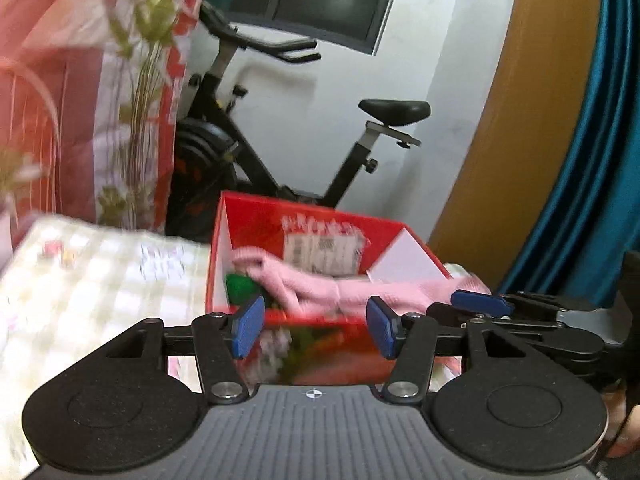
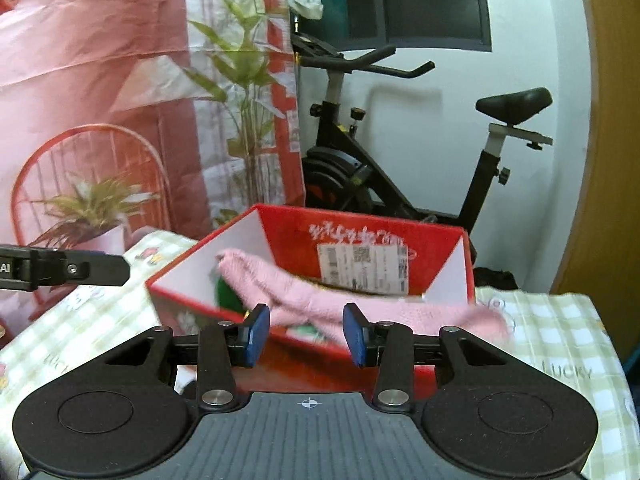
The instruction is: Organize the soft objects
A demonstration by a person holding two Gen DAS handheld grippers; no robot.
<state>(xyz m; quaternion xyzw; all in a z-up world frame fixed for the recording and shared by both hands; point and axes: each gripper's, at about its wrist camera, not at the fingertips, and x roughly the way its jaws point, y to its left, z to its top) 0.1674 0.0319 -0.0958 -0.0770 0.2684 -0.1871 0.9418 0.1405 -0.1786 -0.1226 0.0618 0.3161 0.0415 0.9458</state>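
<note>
Fuzzy pink towel [image 2: 320, 292] draped over rim of glossy red cardboard box [image 2: 400, 236] at frame centre, checked cloth [image 2: 560, 344] beneath, left gripper [image 1: 316, 330] and right gripper [image 2: 306, 334] blue-padded, parted, empty.

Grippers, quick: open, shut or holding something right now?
Left gripper: open, holding nothing.
Right gripper: open, holding nothing; the fluffy pink cloth lies draped over the red cardboard box beyond.

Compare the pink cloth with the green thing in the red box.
The pink cloth is long and drapes over the red box's near wall, one end trailing out onto the checked bedding; the green thing is compact and sits wholly inside. The pink cloth lies on top in plain view, while the green thing is half hidden beneath it. Both are in the same box, and neither is held.
</note>
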